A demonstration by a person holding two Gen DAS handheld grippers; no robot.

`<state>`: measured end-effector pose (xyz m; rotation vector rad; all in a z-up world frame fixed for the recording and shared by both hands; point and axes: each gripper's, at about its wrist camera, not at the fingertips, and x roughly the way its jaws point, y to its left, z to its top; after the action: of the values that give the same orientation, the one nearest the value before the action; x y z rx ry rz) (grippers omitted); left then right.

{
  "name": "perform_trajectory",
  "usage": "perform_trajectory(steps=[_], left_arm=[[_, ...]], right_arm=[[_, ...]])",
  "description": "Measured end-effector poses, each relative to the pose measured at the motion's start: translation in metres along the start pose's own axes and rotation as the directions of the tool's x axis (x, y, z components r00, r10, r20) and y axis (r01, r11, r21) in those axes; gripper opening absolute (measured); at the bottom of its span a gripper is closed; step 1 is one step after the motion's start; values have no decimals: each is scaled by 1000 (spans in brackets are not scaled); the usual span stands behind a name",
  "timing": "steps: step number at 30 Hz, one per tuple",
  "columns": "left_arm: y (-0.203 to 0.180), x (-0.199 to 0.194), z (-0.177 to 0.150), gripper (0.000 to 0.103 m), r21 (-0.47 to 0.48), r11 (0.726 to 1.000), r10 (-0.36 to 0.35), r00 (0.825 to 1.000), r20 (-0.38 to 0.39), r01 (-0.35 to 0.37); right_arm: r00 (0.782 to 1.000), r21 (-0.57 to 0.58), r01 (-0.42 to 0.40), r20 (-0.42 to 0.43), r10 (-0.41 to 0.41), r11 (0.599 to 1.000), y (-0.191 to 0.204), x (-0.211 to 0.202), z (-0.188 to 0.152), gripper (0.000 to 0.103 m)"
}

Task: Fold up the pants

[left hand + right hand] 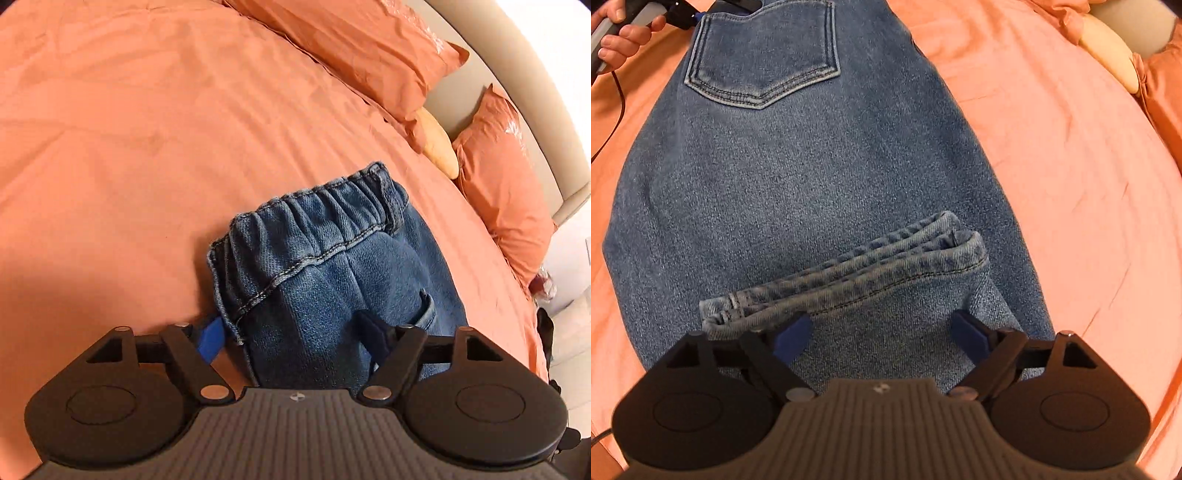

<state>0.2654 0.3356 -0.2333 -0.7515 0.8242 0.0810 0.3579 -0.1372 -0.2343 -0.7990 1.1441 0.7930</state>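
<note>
Soft, floppy, fairly heavy jeans (798, 177) on the bed (1071, 184) — best pinched at stacked hems (849, 280) or elastic waistband (314, 210) — both hand-held grippers (882, 332) (295, 332) wide, holding nothing.

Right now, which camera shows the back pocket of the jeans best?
The right wrist view: the whole back pocket faces the lens, stitching clear. The left wrist view shows mostly the elastic waistband, with only a pocket edge beside it.

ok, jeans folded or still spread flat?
Folded at least once: the leg hems lie doubled back on the jeans, below the back pocket.
</note>
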Motion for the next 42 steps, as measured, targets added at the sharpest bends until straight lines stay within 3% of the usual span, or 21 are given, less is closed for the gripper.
perform_trajectory(steps=[3,7,12,15,23,27,30,34,38,42], left_arm=[[-11,-10,-1,59,50,998,25,999,29,-27],[-35,-33,6,49,108,994,14,997,74,-22],[-83,-76,14,40,208,978,-39,992,121,13],[-124,-103,6,38,321,947,-69,986,152,17],[-247,-150,-43,35,575,818,-160,970,184,25],[-312,-156,-82,34,688,726,-186,968,169,19],[-357,-148,-123,34,790,613,-180,971,158,-16],[-399,-119,-177,33,873,487,-143,987,77,3],[-425,-88,-230,33,933,357,-96,995,-20,53],[-431,-55,-294,33,975,214,-34,998,-62,67]], right_arm=[[1000,5,-18,-6,18,1000,-3,5,0,83],[999,18,-47,-3,48,999,-14,6,-1,84],[1000,44,-14,27,12,999,-12,-6,-10,83],[996,113,-17,94,7,993,-17,-25,-22,73],[987,332,-11,155,-43,943,-29,-78,-99,74],[982,421,-26,179,-55,906,-31,-99,-148,74],[980,486,-28,184,-71,873,-30,-112,-177,74],[984,549,9,143,-105,836,-30,-126,-217,74],[979,601,-38,184,-91,798,-31,-132,-250,74],[985,649,-27,147,-90,760,-33,-122,-272,74]])
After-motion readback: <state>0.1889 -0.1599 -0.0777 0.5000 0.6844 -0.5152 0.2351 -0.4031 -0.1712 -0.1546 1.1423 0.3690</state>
